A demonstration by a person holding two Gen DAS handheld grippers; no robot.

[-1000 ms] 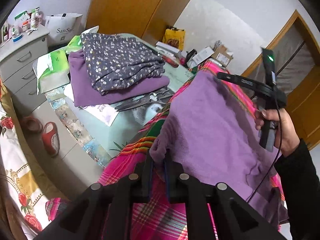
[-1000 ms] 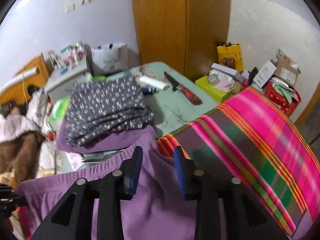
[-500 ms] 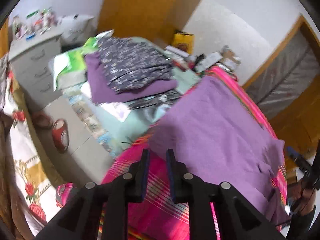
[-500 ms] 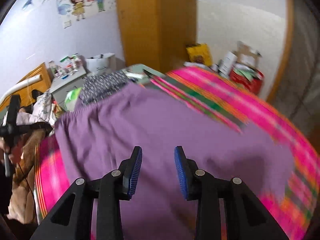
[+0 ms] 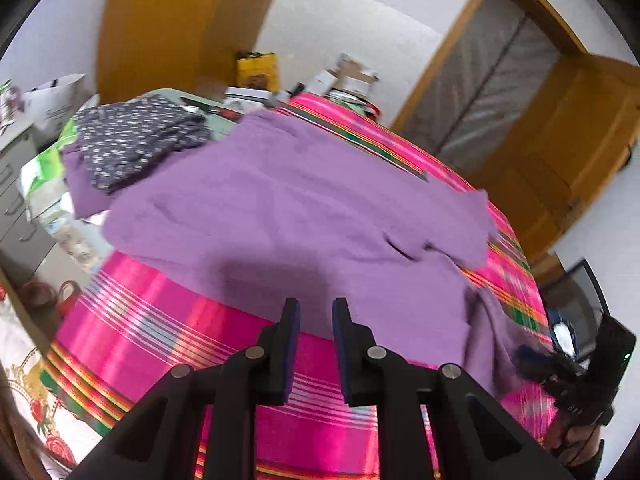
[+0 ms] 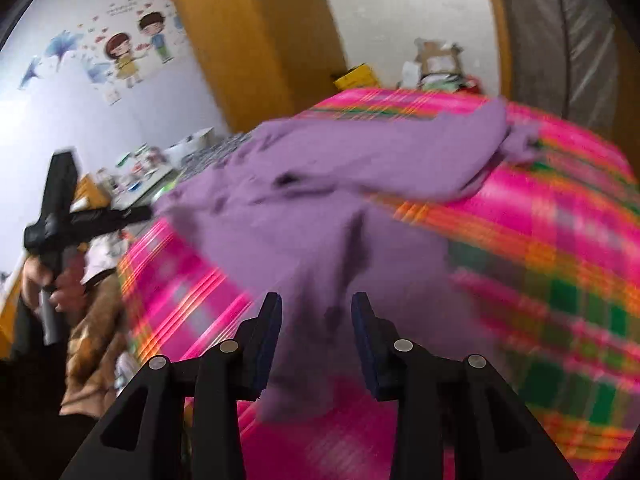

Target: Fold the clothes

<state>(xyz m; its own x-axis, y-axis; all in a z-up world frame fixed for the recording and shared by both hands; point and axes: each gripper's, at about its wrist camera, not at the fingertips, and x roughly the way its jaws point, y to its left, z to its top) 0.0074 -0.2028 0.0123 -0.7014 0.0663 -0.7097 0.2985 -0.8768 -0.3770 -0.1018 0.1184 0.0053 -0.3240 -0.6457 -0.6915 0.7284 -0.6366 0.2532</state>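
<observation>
Purple garment [image 5: 288, 200] is lying spread across the pink plaid blanket [image 5: 168, 340], its far end reaching toward the blanket's far edge and one part trailing down over the near right corner. Left gripper [image 5: 316, 320] is hovering above the garment's near hem with its jaws a little apart and nothing between them. Right gripper [image 6: 316, 312] is hanging over the trailing purple cloth near the blanket's near edge; its jaws have just been opening and are standing wide apart, with fabric showing below the gap but not pinched by the pads. Beyond the blanket's far left corner, a folded dotted dark garment [image 5: 136, 140] is sitting on another purple piece.
</observation>
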